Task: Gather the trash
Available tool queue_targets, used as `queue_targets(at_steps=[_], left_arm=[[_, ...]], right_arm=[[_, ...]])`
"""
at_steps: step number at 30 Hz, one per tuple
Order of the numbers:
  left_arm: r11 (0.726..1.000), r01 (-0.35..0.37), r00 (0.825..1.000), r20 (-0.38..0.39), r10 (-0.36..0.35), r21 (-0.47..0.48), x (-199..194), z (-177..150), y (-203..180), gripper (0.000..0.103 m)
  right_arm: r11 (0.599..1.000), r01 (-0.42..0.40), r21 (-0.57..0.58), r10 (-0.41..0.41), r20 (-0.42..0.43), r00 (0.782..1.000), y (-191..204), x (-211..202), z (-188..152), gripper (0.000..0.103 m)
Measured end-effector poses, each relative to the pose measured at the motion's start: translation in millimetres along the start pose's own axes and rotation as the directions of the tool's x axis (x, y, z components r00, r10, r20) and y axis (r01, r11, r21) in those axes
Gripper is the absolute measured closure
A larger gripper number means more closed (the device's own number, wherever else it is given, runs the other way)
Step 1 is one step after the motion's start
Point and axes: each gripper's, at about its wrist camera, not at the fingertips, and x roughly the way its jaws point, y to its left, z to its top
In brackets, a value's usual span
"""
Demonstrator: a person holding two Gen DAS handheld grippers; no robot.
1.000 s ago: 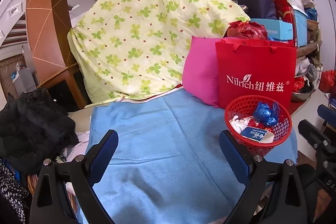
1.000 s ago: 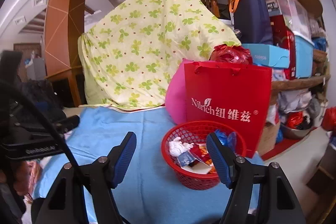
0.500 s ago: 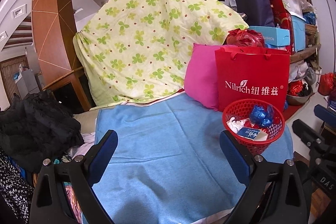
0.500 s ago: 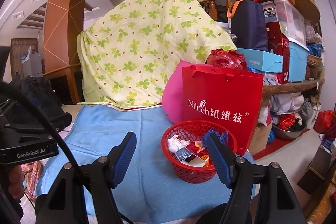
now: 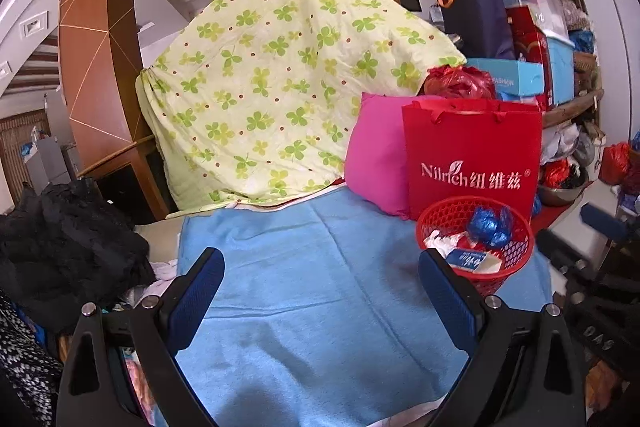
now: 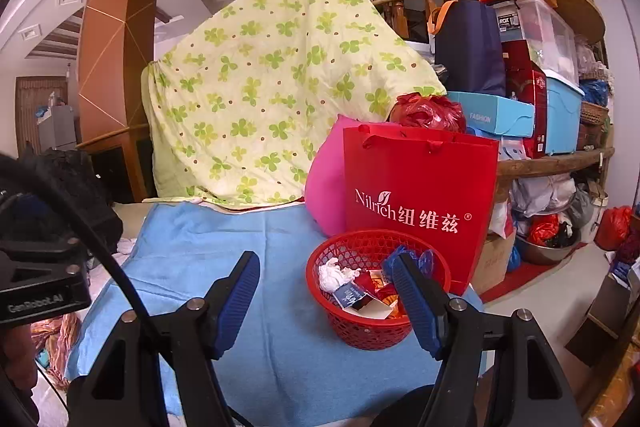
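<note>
A red mesh basket [image 5: 516, 251] [image 6: 352, 327] stands on the right part of a blue cloth [image 5: 312, 291] [image 6: 200, 259]. It holds crumpled white tissue [image 6: 332, 275], a crinkled blue wrapper [image 5: 490, 225], a small blue-and-white packet [image 5: 472, 261] and red wrappers. My left gripper [image 5: 322, 285] hangs open over the bare cloth, left of the basket, nothing between its jaws. My right gripper [image 6: 326, 289] is open too, held short of the basket, its right finger [image 6: 416, 303] overlapping the rim in the picture.
Behind the basket stand a red paper bag [image 6: 416, 195] and a pink pillow [image 5: 374, 163]. A clover-print quilt [image 5: 280, 67] drapes the back. Black clothing [image 5: 60, 251] lies left. Stacked boxes and bins [image 6: 532, 79] fill shelves at right, beside open floor.
Both grippers drew back slightly and rose; the basket looks smaller and farther in both views. Jaws keep the same width.
</note>
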Motion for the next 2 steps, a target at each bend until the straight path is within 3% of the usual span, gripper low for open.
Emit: queue_targets(at_steps=[2], left_arm=[[0.999,0.023,1.0,-0.007,-0.024,-0.03,7.3,-0.8,7.8,0.006]], right_arm=[[1.0,-0.003,-0.009,0.003,-0.005,1.0,2.9,5.0,-1.6,0.03]])
